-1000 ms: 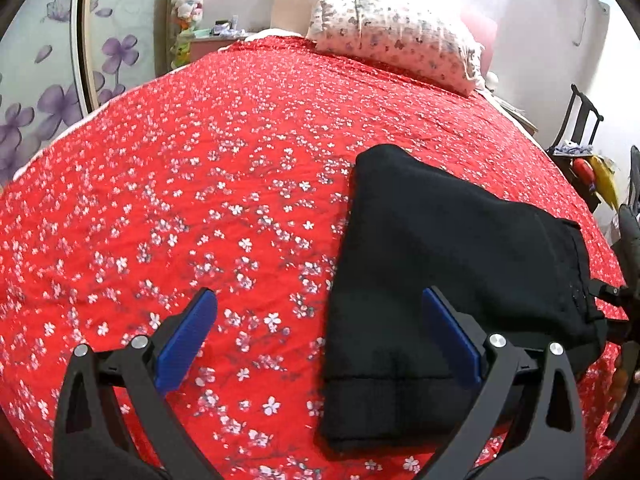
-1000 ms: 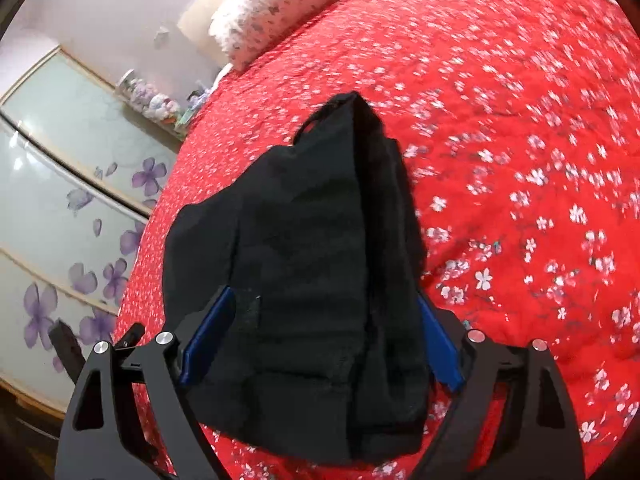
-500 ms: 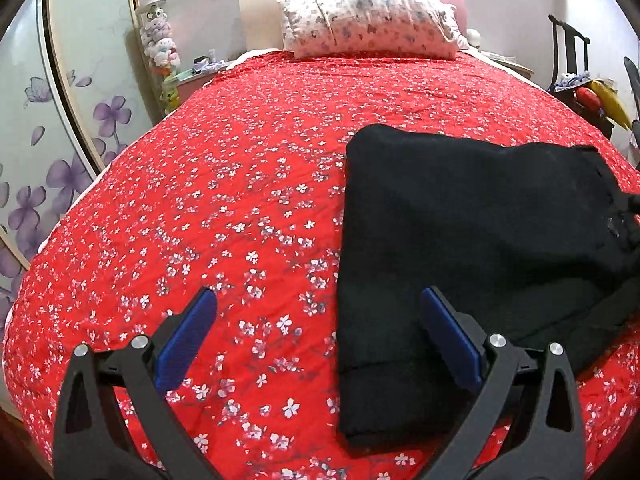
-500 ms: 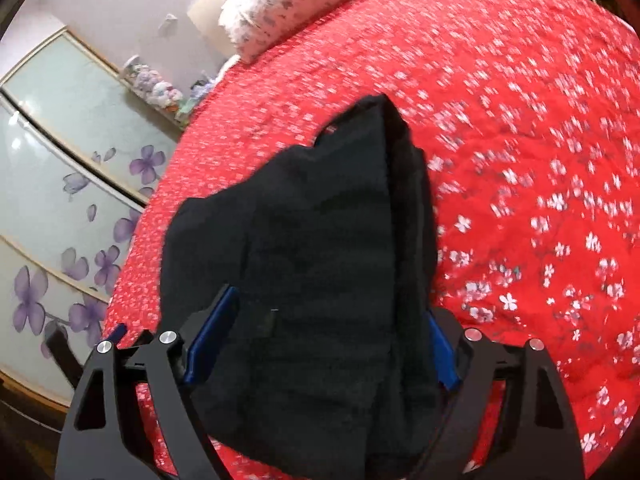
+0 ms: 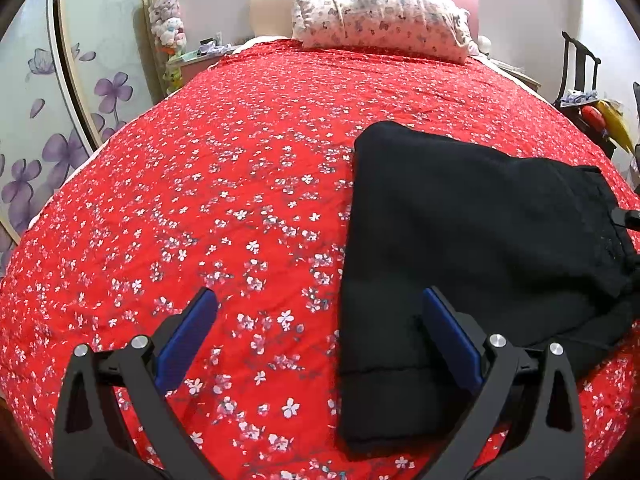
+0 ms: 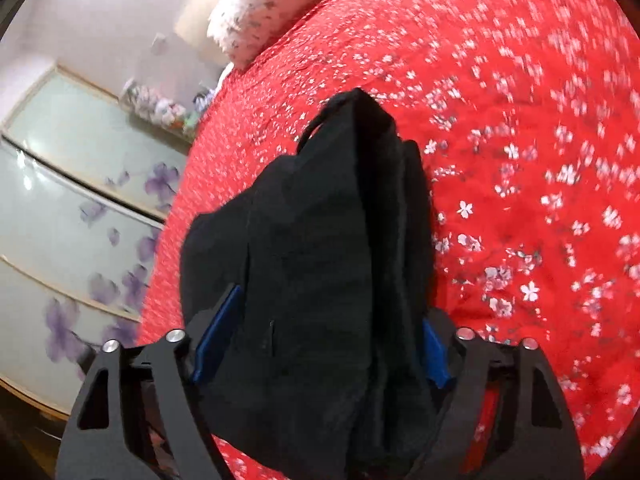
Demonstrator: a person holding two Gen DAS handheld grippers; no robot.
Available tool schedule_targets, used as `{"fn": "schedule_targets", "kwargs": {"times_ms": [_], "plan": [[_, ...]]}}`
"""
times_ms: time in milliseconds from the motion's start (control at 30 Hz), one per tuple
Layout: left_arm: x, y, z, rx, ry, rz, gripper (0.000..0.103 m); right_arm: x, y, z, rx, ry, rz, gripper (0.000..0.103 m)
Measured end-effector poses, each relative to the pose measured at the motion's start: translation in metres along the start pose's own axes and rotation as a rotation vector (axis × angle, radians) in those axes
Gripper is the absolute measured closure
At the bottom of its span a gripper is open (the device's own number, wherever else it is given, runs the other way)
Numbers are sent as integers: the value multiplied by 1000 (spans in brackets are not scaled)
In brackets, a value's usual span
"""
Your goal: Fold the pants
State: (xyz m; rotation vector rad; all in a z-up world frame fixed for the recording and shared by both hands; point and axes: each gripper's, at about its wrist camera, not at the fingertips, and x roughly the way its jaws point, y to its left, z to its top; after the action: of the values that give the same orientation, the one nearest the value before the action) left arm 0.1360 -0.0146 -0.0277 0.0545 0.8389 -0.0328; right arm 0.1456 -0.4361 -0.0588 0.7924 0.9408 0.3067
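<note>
Black pants (image 5: 472, 240) lie on the red flowered bedspread (image 5: 240, 200), filling the right half of the left wrist view. They are already doubled into a compact dark slab. A stitched hem band shows at the lower edge, near bottom centre-right. The waistband end, with what looks like a drawstring, bunches at the far right edge of the frame.

Left gripper (image 5: 316, 328): jaws spread wide, nothing between them. It hangs above the bedspread at the bottom of the frame. One blue pad (image 5: 450, 336) sits over the left part of the pants; whether it touches the cloth cannot be told.

Right gripper (image 6: 320, 336): jaws closing, with a thick bundle of the pants (image 6: 320, 260) between them. Fabric fills the gap from pad to pad and spills over both. Whether the pads are pressing yet cannot be told; the cloth hides the contact. In this view the folded layers stand as a ridge running toward the upper centre, with a cord loop at the top.

Pillow (image 5: 380, 20) at the top centre of the left wrist view, well apart from the work.

Progress, as judged: most folding looks done. Likely left: one more fold of the waistband end over, or tidying that bunched edge, then letting go and smoothing flat.
</note>
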Motion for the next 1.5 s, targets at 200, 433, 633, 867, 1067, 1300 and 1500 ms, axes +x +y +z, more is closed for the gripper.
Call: {"fn": "schedule_targets", "kwargs": {"times_ms": [200,433,633,867,1067,1300,1500], "plan": [[3,9,1,-42,13,-21,2,1,-23,2,79,8,72,53],[2,10,4,-47,-3,-10,2,-6,14,-3,-83,-49,-22,64],[-2,0,3,19,-38,44,2,-14,64,-16,-341,-117,-100,64],[-1,-4,7,27,-40,41,2,-7,36,-8,-226,-79,-94,65],[5,-7,21,30,-52,30,2,-5,36,-10,-209,-80,-94,65],[41,28,53,-259,117,-439,2,-5,34,-11,-198,-80,-97,65],[77,40,59,-352,205,-552,2,-4,32,-11,-204,-70,-99,65]]}}
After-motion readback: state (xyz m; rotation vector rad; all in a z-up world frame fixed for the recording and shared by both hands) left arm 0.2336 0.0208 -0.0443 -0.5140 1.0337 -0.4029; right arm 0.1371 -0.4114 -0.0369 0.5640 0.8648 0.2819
